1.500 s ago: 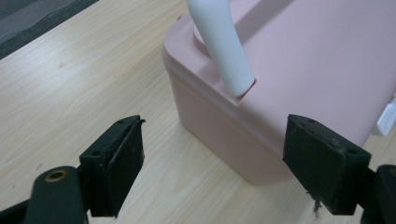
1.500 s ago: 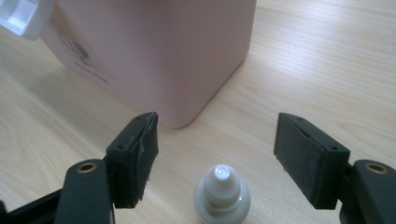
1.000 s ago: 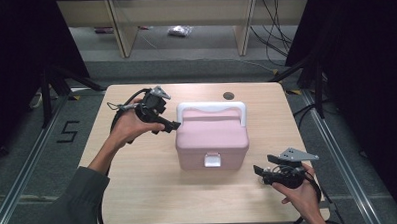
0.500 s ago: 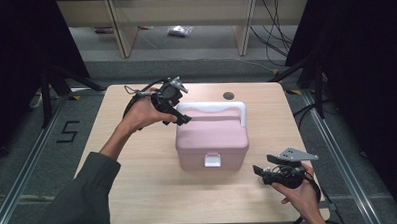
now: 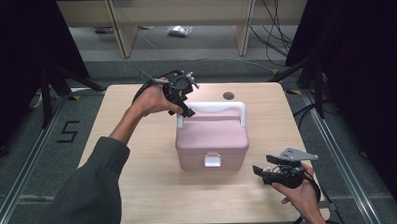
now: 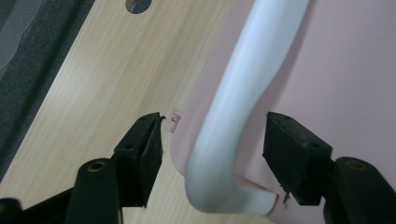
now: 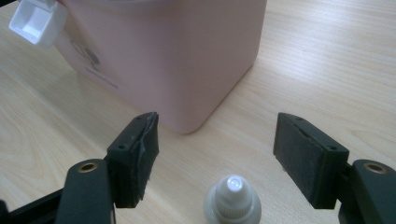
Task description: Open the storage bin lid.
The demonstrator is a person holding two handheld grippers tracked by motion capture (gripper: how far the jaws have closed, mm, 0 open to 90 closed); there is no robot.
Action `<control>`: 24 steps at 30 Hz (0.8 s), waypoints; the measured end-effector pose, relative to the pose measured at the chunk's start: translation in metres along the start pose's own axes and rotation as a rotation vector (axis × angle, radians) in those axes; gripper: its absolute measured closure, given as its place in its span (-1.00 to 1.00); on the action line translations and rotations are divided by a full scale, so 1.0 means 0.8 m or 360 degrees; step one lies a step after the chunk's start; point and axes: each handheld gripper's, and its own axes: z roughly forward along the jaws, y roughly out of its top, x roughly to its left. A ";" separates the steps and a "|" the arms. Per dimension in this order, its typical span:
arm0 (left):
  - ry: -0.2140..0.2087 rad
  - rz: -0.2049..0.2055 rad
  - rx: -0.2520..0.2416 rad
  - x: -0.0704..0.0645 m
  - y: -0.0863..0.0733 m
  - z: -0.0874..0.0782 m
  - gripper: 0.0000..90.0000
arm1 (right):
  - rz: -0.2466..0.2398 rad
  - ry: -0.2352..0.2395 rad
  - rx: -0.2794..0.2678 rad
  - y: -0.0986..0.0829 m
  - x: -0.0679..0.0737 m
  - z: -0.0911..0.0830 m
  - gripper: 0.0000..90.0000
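The pink box sat mid-frame on the table, latch shut, its white handle between my left gripper's spread jaws, not yet clamped, while my right gripper, apart, waited at lower right over a small bottle.

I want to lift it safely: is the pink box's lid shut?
Looks shut: the pink box lid sits flat and the white latch hangs down its front.

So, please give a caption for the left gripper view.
Open left gripper straddling the white handle of the pink box.
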 end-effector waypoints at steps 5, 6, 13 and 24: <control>-0.0014 0.0061 0.0089 -0.001 0.008 0.010 0.03 | -0.0004 0.0011 -0.0009 0.000 0.000 0.001 -0.28; -0.0014 0.0061 0.0089 -0.001 0.008 0.010 0.07 | -0.0004 0.0011 -0.0009 0.000 0.000 0.001 -0.28; -0.0002 0.0144 0.0120 -0.008 0.014 0.008 0.43 | 0.0011 0.0014 0.0012 0.000 0.001 0.000 -0.28; 0.0041 0.0286 0.0114 -0.029 0.014 -0.011 0.54 | 0.0002 0.0007 -0.0045 0.002 0.001 -0.005 -0.23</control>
